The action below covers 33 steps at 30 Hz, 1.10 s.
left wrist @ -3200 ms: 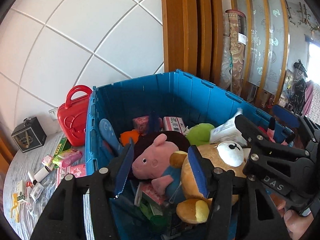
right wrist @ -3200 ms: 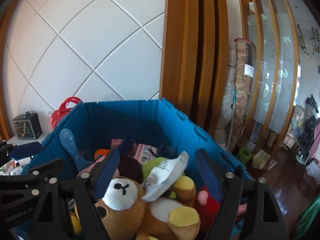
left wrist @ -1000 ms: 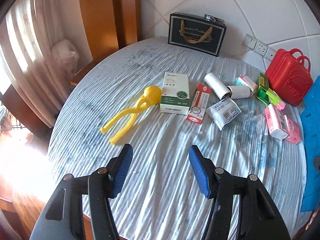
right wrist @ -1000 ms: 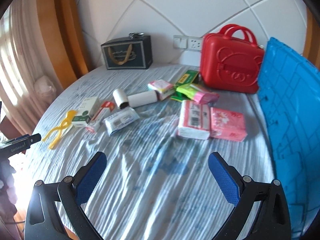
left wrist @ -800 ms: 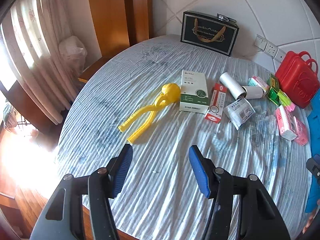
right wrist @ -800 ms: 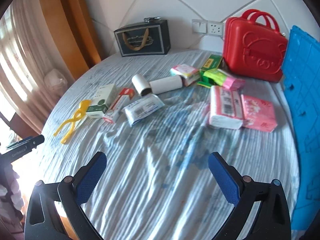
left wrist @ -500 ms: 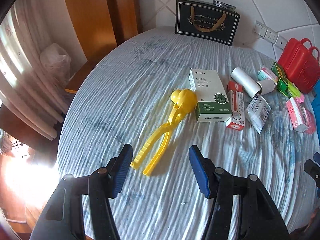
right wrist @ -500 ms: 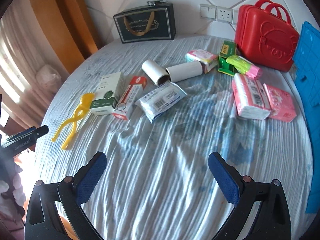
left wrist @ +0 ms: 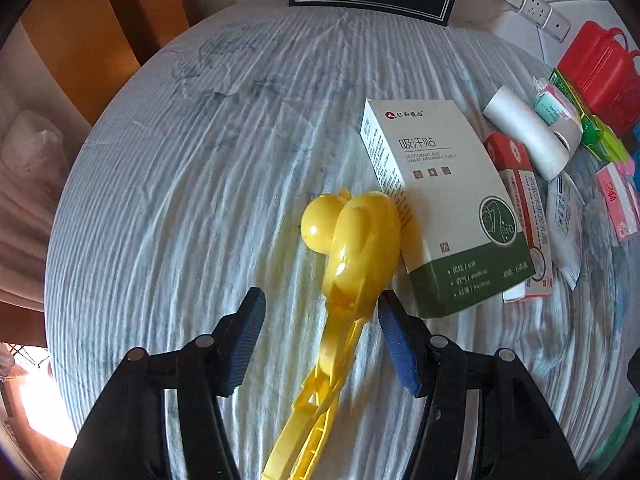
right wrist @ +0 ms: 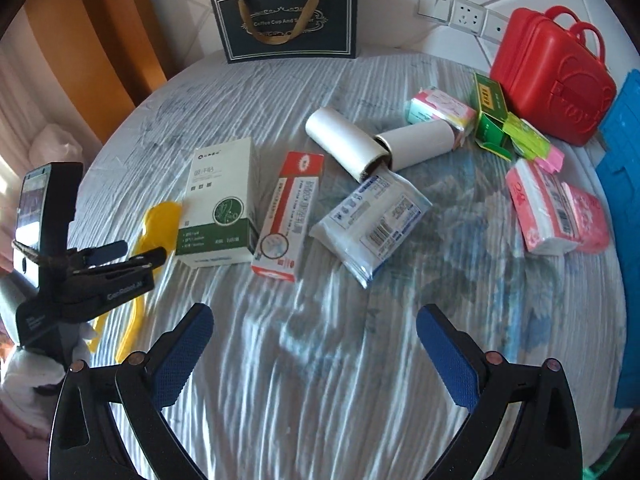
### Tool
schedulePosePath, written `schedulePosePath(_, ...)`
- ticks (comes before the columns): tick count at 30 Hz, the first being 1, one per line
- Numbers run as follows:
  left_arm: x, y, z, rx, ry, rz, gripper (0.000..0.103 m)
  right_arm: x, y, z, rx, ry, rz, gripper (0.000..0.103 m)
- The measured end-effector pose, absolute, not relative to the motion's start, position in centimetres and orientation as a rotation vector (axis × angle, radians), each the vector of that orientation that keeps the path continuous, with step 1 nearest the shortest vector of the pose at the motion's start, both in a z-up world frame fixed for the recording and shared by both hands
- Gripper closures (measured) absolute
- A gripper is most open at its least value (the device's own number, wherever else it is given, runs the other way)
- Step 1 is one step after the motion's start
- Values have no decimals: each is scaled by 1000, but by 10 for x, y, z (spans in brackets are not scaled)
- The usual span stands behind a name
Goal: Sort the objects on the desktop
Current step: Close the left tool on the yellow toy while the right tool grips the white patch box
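Round tabletop (right wrist: 320,380) here, covered in a wrinkly grey-blue striped cloth, with a white tiled wall and wooden panelling behind it. At the back a dark gift bag (right wrist: 286,20) with gold handles stands against the wall, and a red toy suitcase (right wrist: 550,76) sits over on the right next to a blue crate wall (right wrist: 624,200).

Left gripper (left wrist: 320,344) is angled steeply down over the yellow snowball tongs (left wrist: 352,272), pads spread. The neck of the tongs, just below the yellow ball cup, sits in the gap between the two blue pads (left wrist: 244,344). The right-hand pad looks very close to the plastic, but I can't tell if it's actually touching, and the left-hand one clearly isn't. So nothing is pinched. The tongs lie flat on the cloth, ball end touching the white and green box (left wrist: 444,208), handles running back under the gripper.

Right gripper (right wrist: 314,356) hangs over a bare patch of cloth, spread wide, holding nothing.

Rest of the clutter, left to right in the right wrist view: red and white carton (right wrist: 288,216) beside the green box, white wipes pack (right wrist: 372,220), two white tubes (right wrist: 380,146), a green carton (right wrist: 490,114) and pink tissue packs (right wrist: 556,212) near the crate.
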State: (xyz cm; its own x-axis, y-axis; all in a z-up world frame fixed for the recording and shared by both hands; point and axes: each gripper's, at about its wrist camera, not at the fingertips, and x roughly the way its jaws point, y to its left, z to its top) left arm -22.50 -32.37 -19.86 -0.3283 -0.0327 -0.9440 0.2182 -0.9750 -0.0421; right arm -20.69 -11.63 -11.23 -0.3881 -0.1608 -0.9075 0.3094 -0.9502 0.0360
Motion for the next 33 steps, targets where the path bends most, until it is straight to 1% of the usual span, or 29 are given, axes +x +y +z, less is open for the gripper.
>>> schedulePosePath(2, -235, -328, -207, 1743, 270, -2419, 45, -219, -129, -115, 1546, 208, -2374, 0)
schedulePosePath(5, -243, -335, -204, 1707, 214, -2423, 45, -238, -150, -121, 1548, 226, -2343, 0)
schedulePosePath(13, -251, -379, -202, 1698, 264, -2395, 45, -279, -211, -148, 1580, 266, -2237, 0)
schedulePosePath(19, -254, -385, -199, 1676, 281, -2401, 45, -304, -244, -175, 1632, 281, -2173, 0)
schedulePosePath(22, -256, -392, -200, 1652, 273, -2401, 45, -312, -252, -188, 1663, 288, -2162, 0)
schedulePosePath(26, -260, -393, -199, 1636, 243, -2410, 45, -320, -250, -201, 1710, 248, -2158, 0)
schedulePosePath(33, -262, -391, -197, 1609, 248, -2416, 46, -325, -250, -211, 1745, 230, -2163, 0)
